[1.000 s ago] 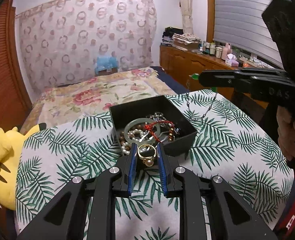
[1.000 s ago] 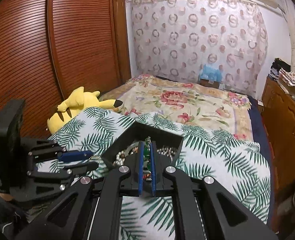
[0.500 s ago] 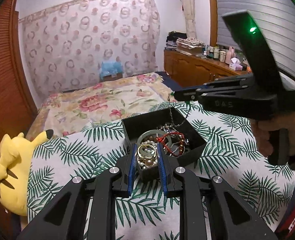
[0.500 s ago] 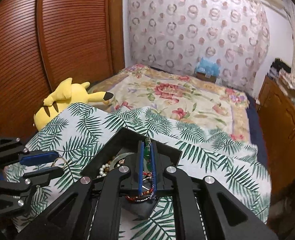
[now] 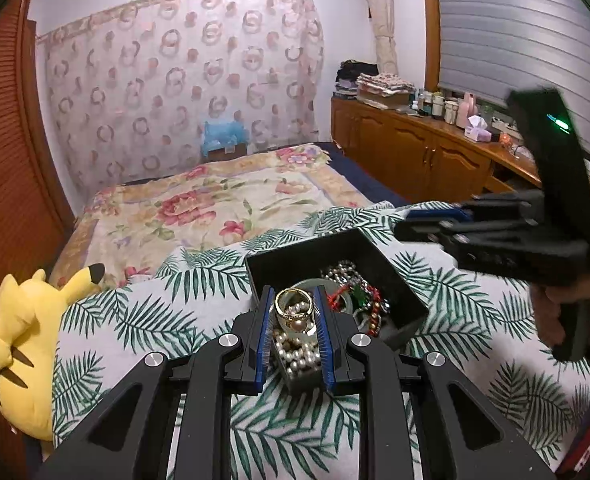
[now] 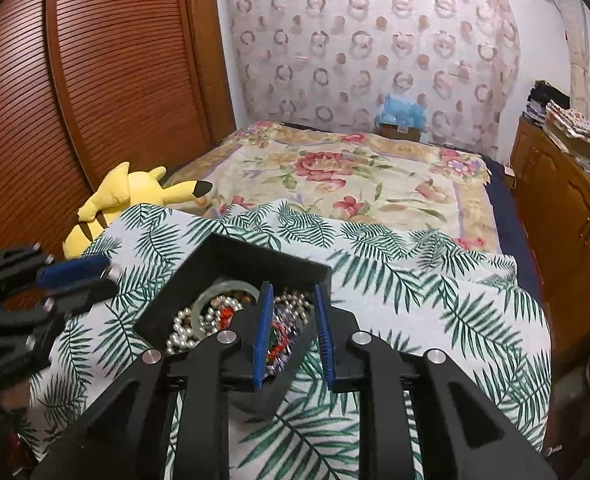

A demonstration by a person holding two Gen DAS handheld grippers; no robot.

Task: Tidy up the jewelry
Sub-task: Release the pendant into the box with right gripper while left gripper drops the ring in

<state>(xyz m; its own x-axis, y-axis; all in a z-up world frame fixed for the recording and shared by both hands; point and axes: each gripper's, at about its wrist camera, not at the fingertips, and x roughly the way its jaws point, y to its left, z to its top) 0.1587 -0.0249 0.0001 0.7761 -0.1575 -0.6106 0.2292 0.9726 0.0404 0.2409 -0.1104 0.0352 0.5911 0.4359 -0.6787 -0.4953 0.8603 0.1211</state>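
A black open box [image 5: 307,258] sits on the palm-leaf cloth, holding a jade bangle, pearl strands and red beads. It also shows in the right wrist view [image 6: 255,256]. My left gripper [image 5: 293,300] is shut on a gold bracelet [image 5: 293,304] and holds it above the box's near corner. My right gripper [image 6: 291,300] is open and empty over the box's right corner, with a green and red necklace [image 6: 281,338] lying in the box below it. The right gripper also shows at the right of the left wrist view [image 5: 427,220].
A yellow plush toy [image 5: 27,336] lies at the cloth's left edge. A floral bedspread [image 5: 215,208] stretches behind. A wooden cabinet [image 5: 427,156] with bottles stands at the right, and a slatted wooden door [image 6: 95,80] at the left.
My right gripper opened and dropped the chain with the green pendant into the box. My left gripper moved closer over the box with the gold bracelet.
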